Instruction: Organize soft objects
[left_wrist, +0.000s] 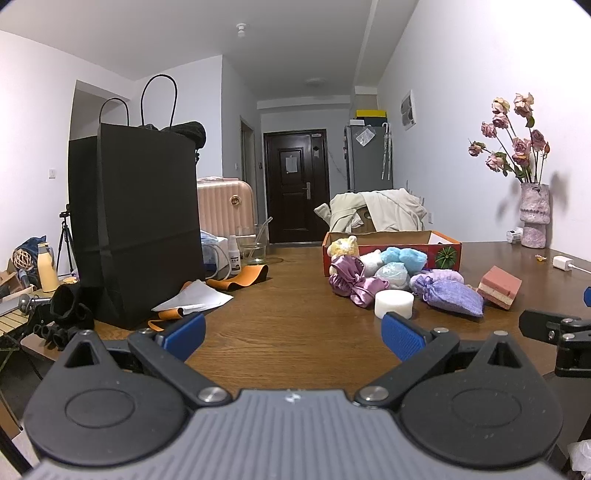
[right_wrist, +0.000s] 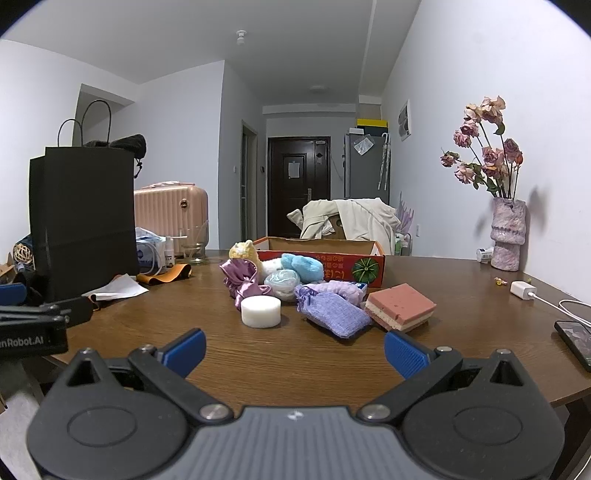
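A heap of soft things lies mid-table in front of a red cardboard box (left_wrist: 445, 254) (right_wrist: 364, 267): a yellow plush (left_wrist: 343, 246) (right_wrist: 242, 251), a purple satin pouch (left_wrist: 349, 278) (right_wrist: 242, 277), blue fluffy balls (left_wrist: 404, 258) (right_wrist: 303, 266), a lilac drawstring sachet (left_wrist: 452, 295) (right_wrist: 332, 310), a white round sponge (left_wrist: 394, 303) (right_wrist: 260, 311) and a pink layered sponge (left_wrist: 498, 286) (right_wrist: 400, 306). My left gripper (left_wrist: 293, 338) is open and empty, short of the heap. My right gripper (right_wrist: 295, 352) is likewise open and empty, just before the sachet.
A tall black paper bag (left_wrist: 136, 221) (right_wrist: 83, 218) stands at the left with white paper (left_wrist: 194, 297) and an orange strap (left_wrist: 240, 280) beside it. A vase of dried roses (right_wrist: 508, 236), a white charger (right_wrist: 522, 290) and a phone (right_wrist: 576, 341) sit at the right.
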